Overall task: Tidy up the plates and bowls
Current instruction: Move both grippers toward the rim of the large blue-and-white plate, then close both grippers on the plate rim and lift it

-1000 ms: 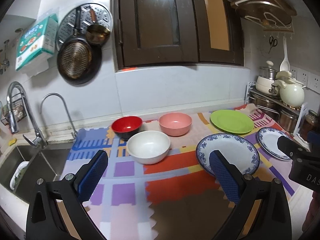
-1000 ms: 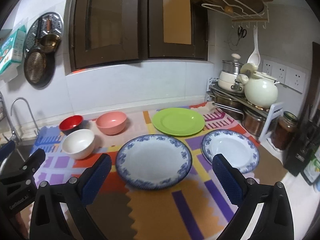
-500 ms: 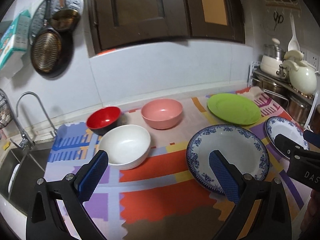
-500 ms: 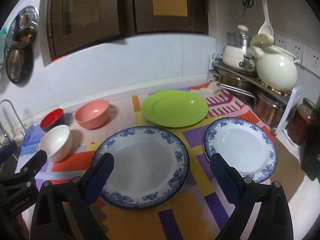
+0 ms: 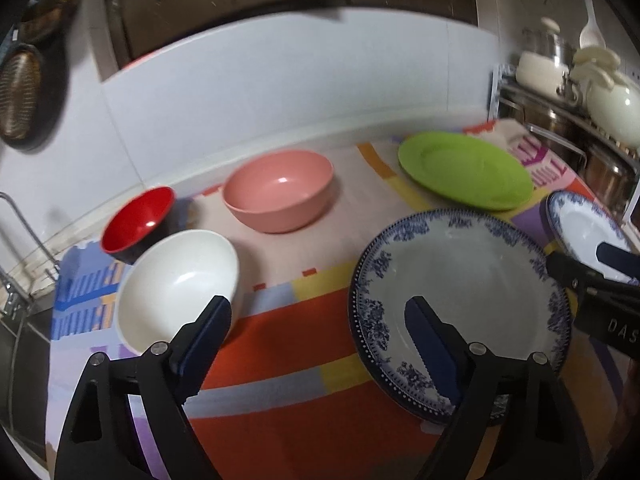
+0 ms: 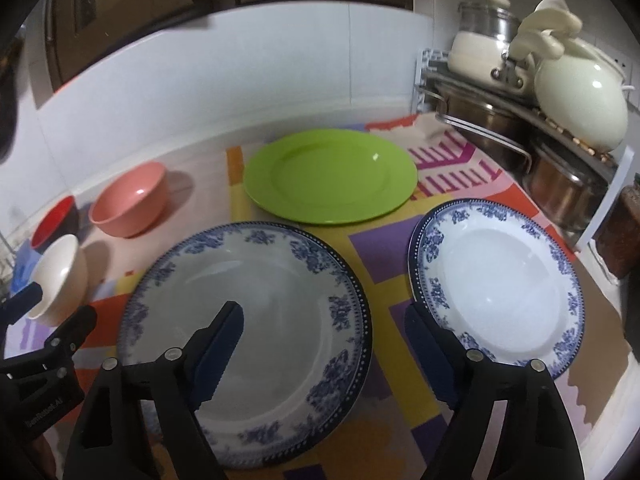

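Note:
On a colourful mat lie a large blue-patterned plate, a smaller blue-patterned plate to its right, and a green plate behind. A white bowl, a red bowl and a pink bowl stand at the left. My left gripper is open, low between the white bowl and the large plate. My right gripper is open, spanning the large plate's right rim.
A metal rack with pots and a cream kettle stands at the back right. A dark jar sits at the right edge. The sink lies left of the mat. White tiled wall runs behind.
Both grippers have moved forward and down toward the dishes, which now look much larger. Both stay open.

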The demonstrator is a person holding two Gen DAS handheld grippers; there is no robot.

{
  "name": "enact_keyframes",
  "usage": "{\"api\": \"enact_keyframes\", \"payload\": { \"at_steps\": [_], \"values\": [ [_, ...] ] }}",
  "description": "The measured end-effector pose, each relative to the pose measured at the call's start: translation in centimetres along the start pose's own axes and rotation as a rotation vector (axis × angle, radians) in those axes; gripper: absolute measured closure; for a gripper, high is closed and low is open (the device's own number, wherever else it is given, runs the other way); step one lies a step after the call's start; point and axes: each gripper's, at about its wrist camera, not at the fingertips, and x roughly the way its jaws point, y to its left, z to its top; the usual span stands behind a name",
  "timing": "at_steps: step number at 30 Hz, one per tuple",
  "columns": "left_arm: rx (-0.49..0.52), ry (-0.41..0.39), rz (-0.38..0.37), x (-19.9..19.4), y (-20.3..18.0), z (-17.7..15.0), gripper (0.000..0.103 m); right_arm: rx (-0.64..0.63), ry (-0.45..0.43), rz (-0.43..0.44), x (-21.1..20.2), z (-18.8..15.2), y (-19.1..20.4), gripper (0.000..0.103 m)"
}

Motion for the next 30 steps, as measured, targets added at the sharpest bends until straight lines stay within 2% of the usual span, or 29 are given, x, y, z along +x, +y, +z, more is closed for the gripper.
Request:
{"api": "enact_keyframes", "payload": {
  "at_steps": [11, 21, 25, 30],
  "values": [
    [0.018, 0.126, -0.076, 5.3, -1.0, -0.2, 0.028, -0.008, 0.096, 0.003, 4.3, 0.1, -0.4, 0.035],
    [0.033, 0.190, -0.112, 6.9, -1.8, -0.4, 0.041, -0.016, 0.142, 0.006, 5.9, 0.1, -0.9, 0.047],
    [0.027, 0.190, -0.122, 7.2, -1.8, -0.2, 0.044, -0.015, 0.153, 0.020, 6.3, 0.1, -1.0, 0.052],
    [0.012, 0.200, -0.167, 7.6, -1.7, 0.0, 0.060, -0.021, 0.150, 0.009, 6.6, 0.3, -1.1, 0.059]
  ]
}}
